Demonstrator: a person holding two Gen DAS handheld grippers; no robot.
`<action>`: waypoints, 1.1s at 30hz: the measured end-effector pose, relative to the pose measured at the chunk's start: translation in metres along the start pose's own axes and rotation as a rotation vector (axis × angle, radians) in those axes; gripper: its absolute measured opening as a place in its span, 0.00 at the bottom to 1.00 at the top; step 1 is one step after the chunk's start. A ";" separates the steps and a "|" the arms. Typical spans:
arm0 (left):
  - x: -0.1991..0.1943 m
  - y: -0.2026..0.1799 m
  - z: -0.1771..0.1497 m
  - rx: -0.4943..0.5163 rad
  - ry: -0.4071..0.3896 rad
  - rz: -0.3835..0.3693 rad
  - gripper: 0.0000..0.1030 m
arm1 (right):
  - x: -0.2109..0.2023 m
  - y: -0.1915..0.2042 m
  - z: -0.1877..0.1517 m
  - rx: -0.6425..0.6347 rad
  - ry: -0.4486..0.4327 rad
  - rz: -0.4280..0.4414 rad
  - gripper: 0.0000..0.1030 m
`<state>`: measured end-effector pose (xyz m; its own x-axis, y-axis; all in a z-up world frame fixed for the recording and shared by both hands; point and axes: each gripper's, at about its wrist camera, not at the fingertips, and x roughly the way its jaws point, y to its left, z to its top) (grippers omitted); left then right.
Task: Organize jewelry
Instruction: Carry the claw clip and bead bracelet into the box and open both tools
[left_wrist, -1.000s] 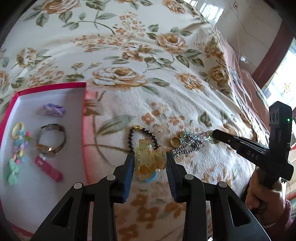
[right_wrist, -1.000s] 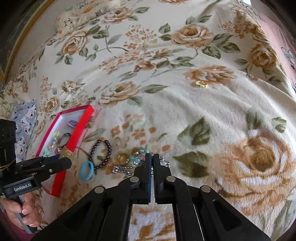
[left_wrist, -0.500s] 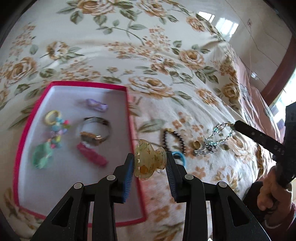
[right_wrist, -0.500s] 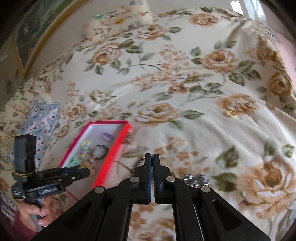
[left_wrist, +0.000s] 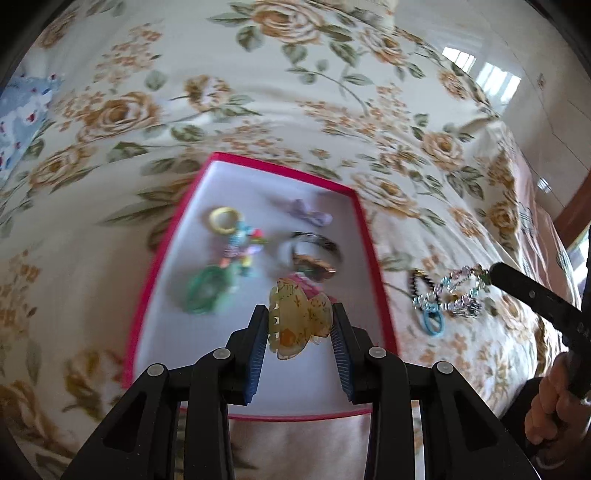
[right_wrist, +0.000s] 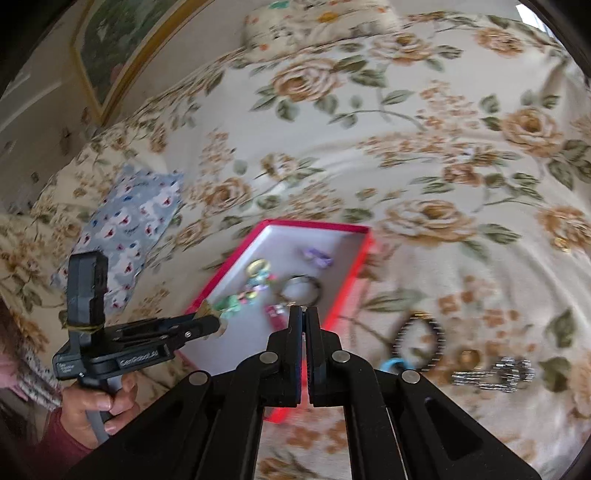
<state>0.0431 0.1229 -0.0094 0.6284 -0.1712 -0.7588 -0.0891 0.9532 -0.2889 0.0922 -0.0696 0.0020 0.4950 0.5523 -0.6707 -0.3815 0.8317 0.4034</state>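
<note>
Over the red-rimmed, white-lined cardboard box (left_wrist: 373, 258) on the rose-patterned bedspread (left_wrist: 258, 74), the left gripper (left_wrist: 299, 325) now hangs with a translucent amber plastic claw hair clip (left_wrist: 295, 317) pinched between its blue pads, where a second ago it was out over the bare blanket beside the box; the clip has travelled with it and sits above the near part of the white floor, so the carry looks all but finished and only the letting go seems left. Below it already lie a yellow ring on a string of coloured charms (left_wrist: 236, 240), a lilac bow (left_wrist: 310, 214), a dark-faced wristwatch (left_wrist: 310, 251), a green ornament (left_wrist: 205, 291) and a pink clip (right_wrist: 274, 314). Beside it, the right gripper (right_wrist: 305, 314) has its jaws clenched tight on a silvery chain bracelet with pale blue and pink beads (left_wrist: 448, 291), which a second ago lay on the blanket and now dangles clear of it, short of the box's right wall. Left behind on the bedspread are a black beaded bracelet (right_wrist: 419, 332), a light blue ring (right_wrist: 395, 365), a small gold ring (right_wrist: 469, 356) and a second silver chain (right_wrist: 495, 373), so I would judge the sorting roughly half done, with both hands about to deliver at once
</note>
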 end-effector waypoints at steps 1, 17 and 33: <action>-0.001 0.003 0.000 -0.003 0.000 0.007 0.32 | 0.005 0.006 0.000 -0.008 0.009 0.014 0.01; 0.025 0.027 0.002 -0.002 0.050 0.108 0.32 | 0.075 0.048 -0.023 -0.054 0.151 0.102 0.01; 0.061 0.024 0.007 0.028 0.078 0.140 0.34 | 0.116 0.013 -0.021 -0.008 0.209 0.013 0.01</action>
<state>0.0845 0.1367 -0.0584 0.5490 -0.0541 -0.8341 -0.1491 0.9756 -0.1614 0.1281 0.0038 -0.0839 0.3179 0.5389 -0.7801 -0.3936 0.8235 0.4085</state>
